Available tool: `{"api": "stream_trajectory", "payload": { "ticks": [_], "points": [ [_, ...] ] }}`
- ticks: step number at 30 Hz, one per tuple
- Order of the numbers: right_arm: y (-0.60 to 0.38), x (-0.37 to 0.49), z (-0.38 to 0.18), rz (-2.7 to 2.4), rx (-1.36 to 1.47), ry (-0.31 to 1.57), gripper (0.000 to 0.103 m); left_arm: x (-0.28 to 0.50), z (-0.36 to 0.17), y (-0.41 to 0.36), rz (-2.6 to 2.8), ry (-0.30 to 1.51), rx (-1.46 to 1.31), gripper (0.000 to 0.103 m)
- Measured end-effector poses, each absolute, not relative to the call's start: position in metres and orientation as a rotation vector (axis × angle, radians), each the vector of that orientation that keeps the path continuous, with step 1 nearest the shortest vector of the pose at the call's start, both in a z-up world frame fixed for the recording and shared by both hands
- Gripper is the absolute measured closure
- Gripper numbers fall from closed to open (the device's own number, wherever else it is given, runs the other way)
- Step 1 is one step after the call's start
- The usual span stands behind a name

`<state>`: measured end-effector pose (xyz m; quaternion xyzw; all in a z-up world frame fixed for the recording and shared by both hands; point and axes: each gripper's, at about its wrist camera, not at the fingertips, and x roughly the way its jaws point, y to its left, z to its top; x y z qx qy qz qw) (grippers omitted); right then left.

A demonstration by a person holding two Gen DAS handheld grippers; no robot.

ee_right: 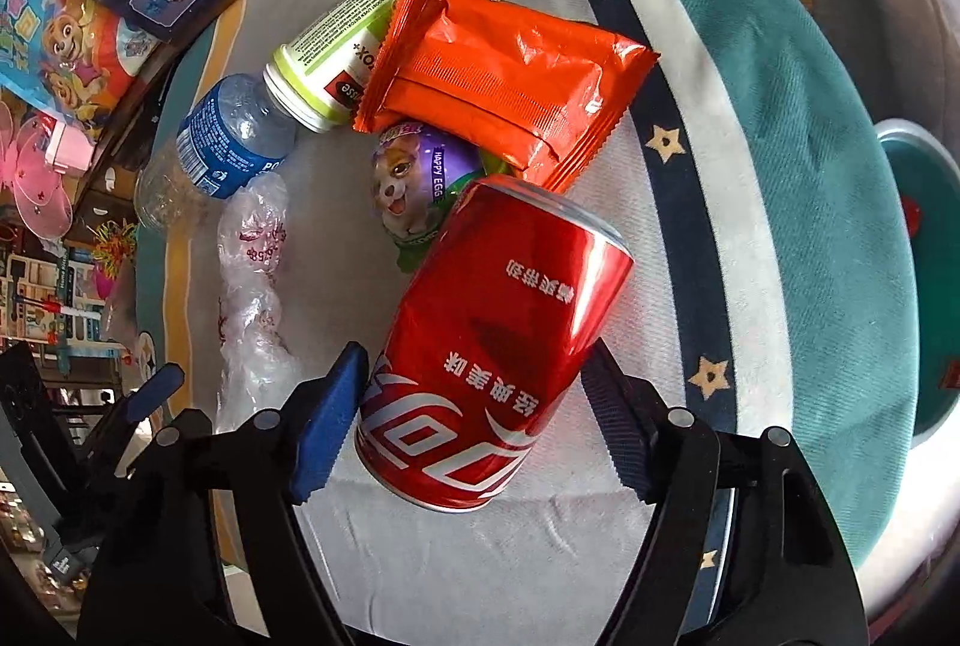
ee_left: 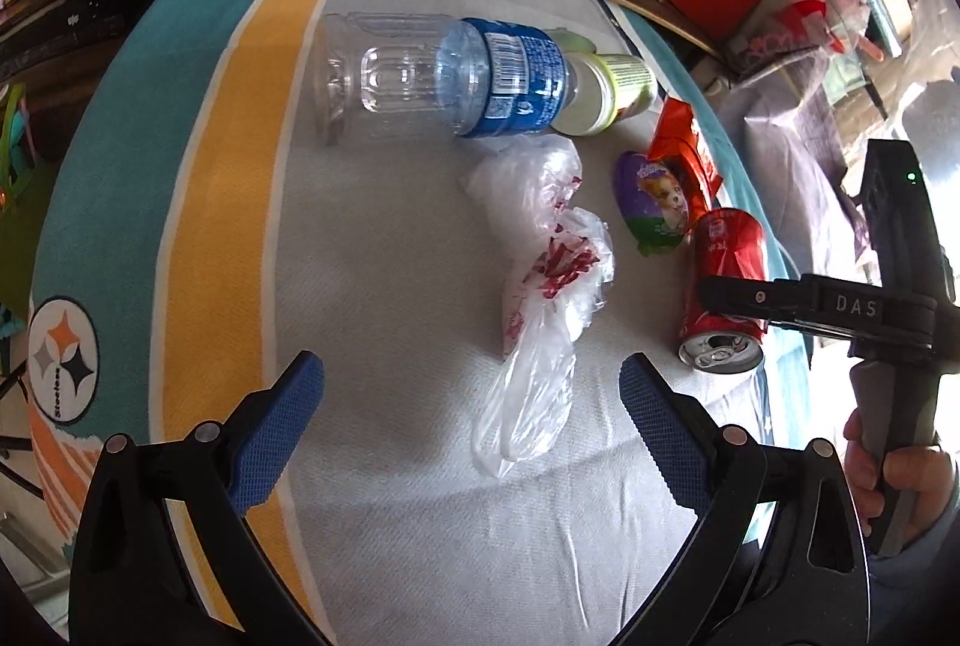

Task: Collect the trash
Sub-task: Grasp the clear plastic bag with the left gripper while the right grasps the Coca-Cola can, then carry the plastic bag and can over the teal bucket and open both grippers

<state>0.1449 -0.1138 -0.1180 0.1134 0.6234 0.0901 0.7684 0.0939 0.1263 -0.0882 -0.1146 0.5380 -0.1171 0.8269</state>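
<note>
Right gripper point(ee_right: 474, 385) straddles the red can point(ee_right: 492, 346), which lies on its side on the white cloth point(ee_left: 390, 238). Both pads look pressed on its flanks, so I judge it clamped. The left gripper point(ee_left: 471, 388) gapes wide, holding nothing, with the crumpled plastic bag point(ee_left: 540, 280) just ahead of it. Risk now: a dented, slick can could squirt out or crush further. Lifting may also nudge the purple egg point(ee_right: 414, 184) and orange wrapper point(ee_right: 504, 75) just beyond it.

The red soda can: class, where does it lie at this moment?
In the right wrist view the red soda can lies on its side between the right gripper fingers, just in front of the purple egg.
</note>
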Motion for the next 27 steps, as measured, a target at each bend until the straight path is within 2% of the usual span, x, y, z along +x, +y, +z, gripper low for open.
{"api": "stream_trajectory", "payload": {
  "ticks": [13, 14, 16, 17, 19, 22, 27],
  "points": [
    [-0.165, 0.126, -0.116, 0.142, 0.311, 1.359, 0.038, 0.122, -0.1, 0.08, -0.257, 1.133, -0.152, 0.006],
    [-0.167, 0.126, -0.117, 0.142, 0.318, 1.361, 0.038, 0.122, -0.101, 0.076, -0.25, 1.13, -0.13, 0.009],
    [-0.17, 0.125, -0.119, 0.148, 0.332, 1.362, 0.038, 0.126, -0.104, 0.069, -0.244, 1.14, -0.093, 0.028],
    [-0.171, 0.124, -0.119, 0.153, 0.34, 1.361, 0.038, 0.126, -0.104, 0.066, -0.231, 1.129, -0.067, 0.032],
    [-0.173, 0.124, -0.119, 0.162, 0.351, 1.359, 0.038, 0.124, -0.104, 0.061, -0.215, 1.118, -0.015, 0.068],
    [-0.176, 0.122, -0.117, 0.177, 0.357, 1.351, 0.038, 0.122, -0.103, 0.064, -0.222, 1.125, -0.048, 0.072],
    [-0.191, 0.115, -0.105, 0.181, 0.366, 1.316, 0.038, 0.112, -0.092, 0.064, -0.252, 1.124, -0.107, 0.073]
  ]
}}
